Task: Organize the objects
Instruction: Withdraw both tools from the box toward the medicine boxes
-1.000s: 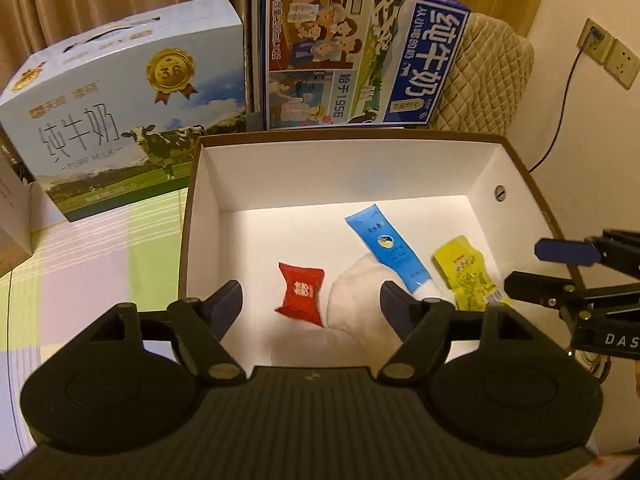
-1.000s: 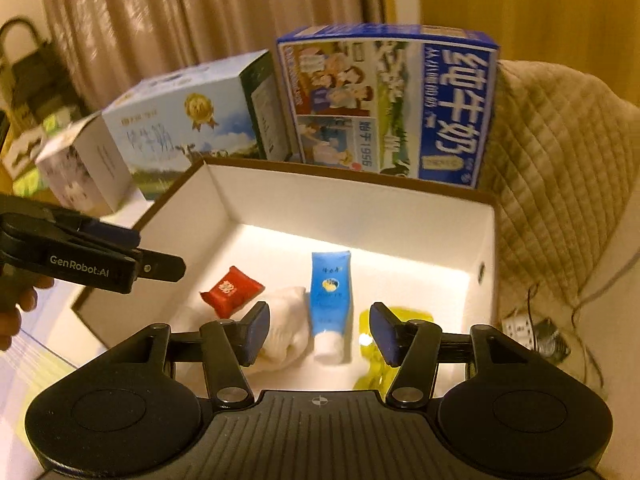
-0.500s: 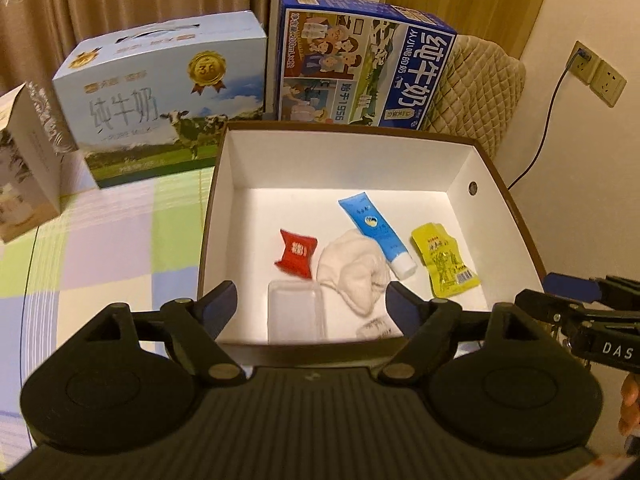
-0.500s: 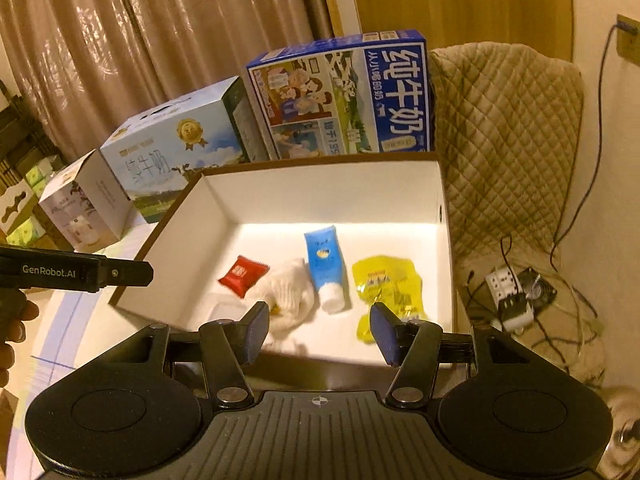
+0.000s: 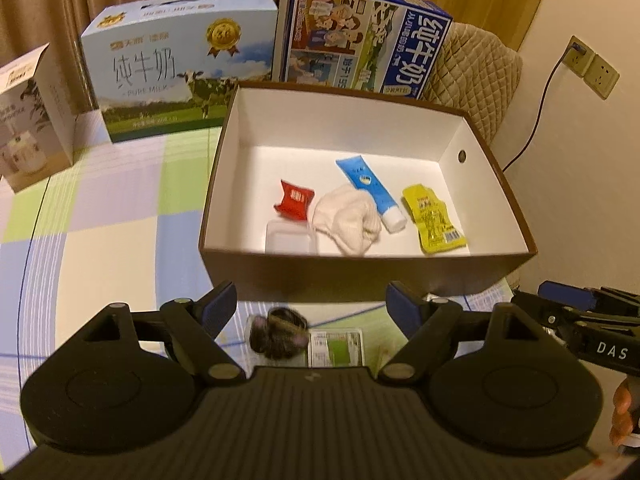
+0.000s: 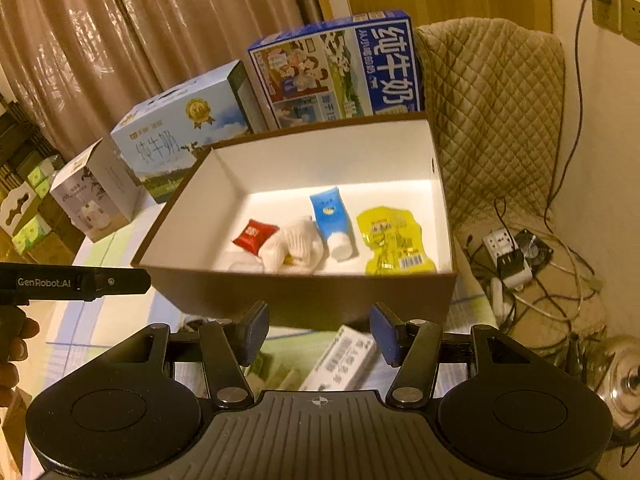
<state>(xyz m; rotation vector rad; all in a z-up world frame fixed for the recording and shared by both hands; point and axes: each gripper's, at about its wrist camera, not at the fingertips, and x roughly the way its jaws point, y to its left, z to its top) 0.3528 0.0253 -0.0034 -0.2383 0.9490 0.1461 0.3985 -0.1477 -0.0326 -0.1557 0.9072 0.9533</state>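
The brown box [image 5: 360,276] sits at twelve o'clock from both claws and already holds five things, one of each: a red packet [image 5: 294,200], a white cloth [image 5: 347,220], a blue tube [image 5: 370,190], a yellow sachet [image 5: 434,220] and a clear tub [image 5: 290,238], apparently gathered there to tidy the desk [image 5: 100,240]. The left claw [image 5: 312,304] is released and empty above a dark bundle [image 5: 278,338] and a green-labelled pack [image 5: 336,346]; the right claw [image 6: 318,330], also released, hovers over a white carton [image 6: 340,360]. These three loose items look likely to go in next.
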